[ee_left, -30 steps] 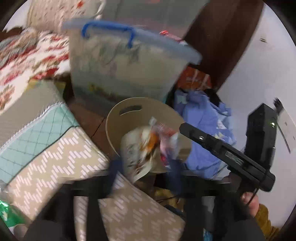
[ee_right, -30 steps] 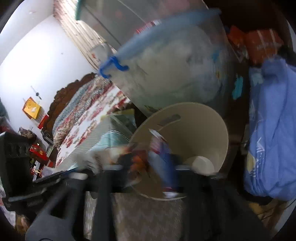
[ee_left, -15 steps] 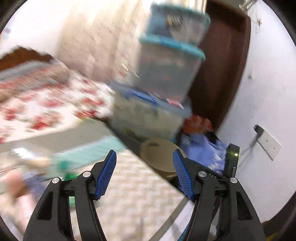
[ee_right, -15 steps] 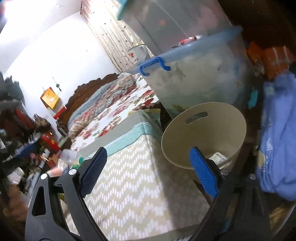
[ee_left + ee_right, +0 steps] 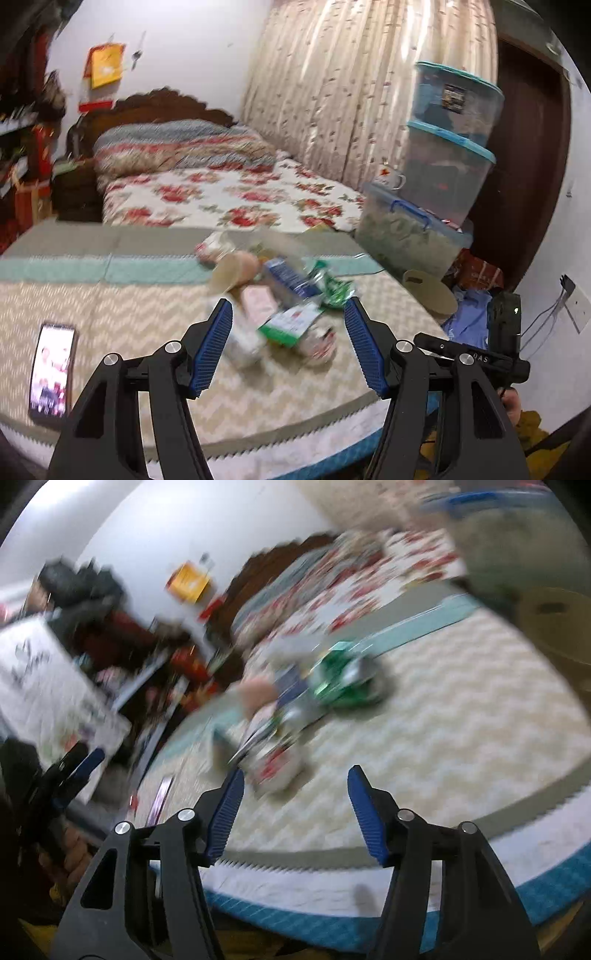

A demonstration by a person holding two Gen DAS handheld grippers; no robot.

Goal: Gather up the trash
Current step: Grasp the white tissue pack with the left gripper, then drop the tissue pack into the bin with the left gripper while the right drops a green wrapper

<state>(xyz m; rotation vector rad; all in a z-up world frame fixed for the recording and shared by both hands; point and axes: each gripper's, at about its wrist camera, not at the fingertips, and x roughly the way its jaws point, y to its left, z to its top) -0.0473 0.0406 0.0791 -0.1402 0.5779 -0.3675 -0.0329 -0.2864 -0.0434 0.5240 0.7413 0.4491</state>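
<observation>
A heap of trash (image 5: pixel 273 295) lies on the zigzag-patterned mattress: wrappers, a green packet (image 5: pixel 334 288), a blue-and-white carton (image 5: pixel 288 277) and a paper cup (image 5: pixel 229 273). It also shows, blurred, in the right wrist view (image 5: pixel 314 698). The beige bin (image 5: pixel 430 293) stands past the mattress's right edge and shows in the right wrist view (image 5: pixel 557 627). My left gripper (image 5: pixel 288 332) is open and empty, just short of the heap. My right gripper (image 5: pixel 295 794) is open and empty, short of the heap.
A lit phone (image 5: pixel 51 369) lies on the mattress at the left. Stacked clear storage boxes (image 5: pixel 443 162) stand behind the bin, with blue cloth (image 5: pixel 469 314) on the floor beside it. A bed with a floral cover (image 5: pixel 229 199) lies beyond.
Both grippers held trash over the bin a second ago, let it go, and have swung left to face the heap on the mattress.
</observation>
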